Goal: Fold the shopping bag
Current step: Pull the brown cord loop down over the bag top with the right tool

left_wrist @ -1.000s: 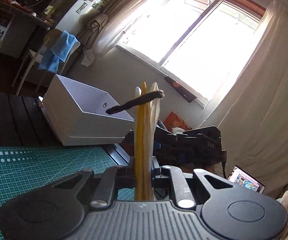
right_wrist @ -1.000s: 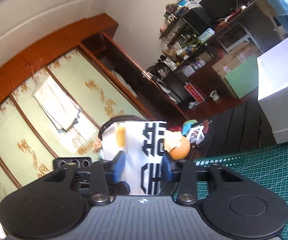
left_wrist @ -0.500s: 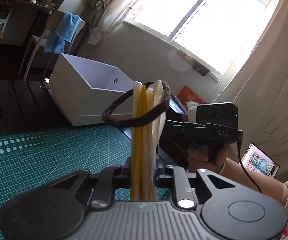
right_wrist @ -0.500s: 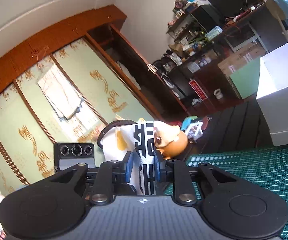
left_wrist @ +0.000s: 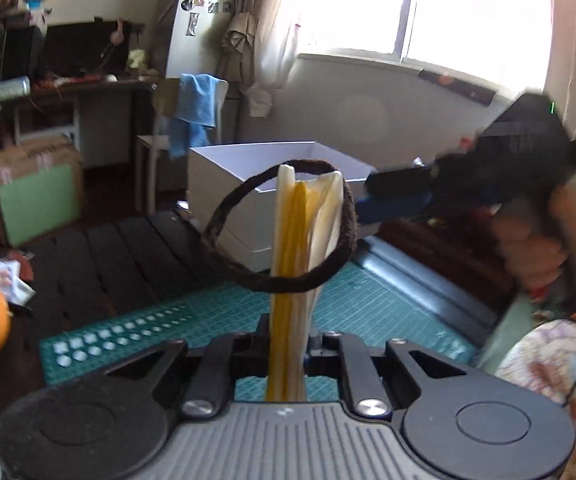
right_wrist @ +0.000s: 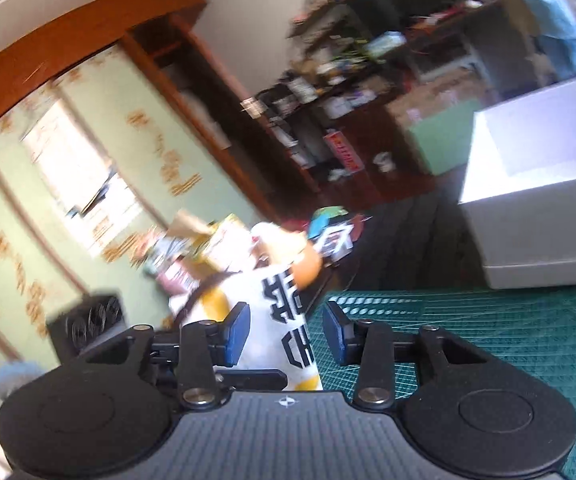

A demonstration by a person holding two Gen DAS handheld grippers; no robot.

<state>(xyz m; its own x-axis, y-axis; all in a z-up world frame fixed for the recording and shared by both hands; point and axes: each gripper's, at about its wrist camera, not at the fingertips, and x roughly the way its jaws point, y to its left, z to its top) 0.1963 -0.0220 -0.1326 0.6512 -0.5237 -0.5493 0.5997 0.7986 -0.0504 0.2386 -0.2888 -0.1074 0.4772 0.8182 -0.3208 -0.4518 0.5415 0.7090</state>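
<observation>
left gripper point(left_wrist: 288, 344): jaws closing, pinching the folded shopping bag point(left_wrist: 299, 248) upright | right gripper point(right_wrist: 286, 334): jaws opening, blue pads clear of the bag between them

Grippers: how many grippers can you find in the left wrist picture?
2. The left gripper at bottom centre, jaws closing on the folded shopping bag; the right gripper at right, blurred, in a hand.

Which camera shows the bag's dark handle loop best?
The left wrist view: the handle loop hangs there as a full ring around the folded bag, sharp against the white box. The right wrist view shows only a blurred strip of it beside the printed cloth.
</observation>
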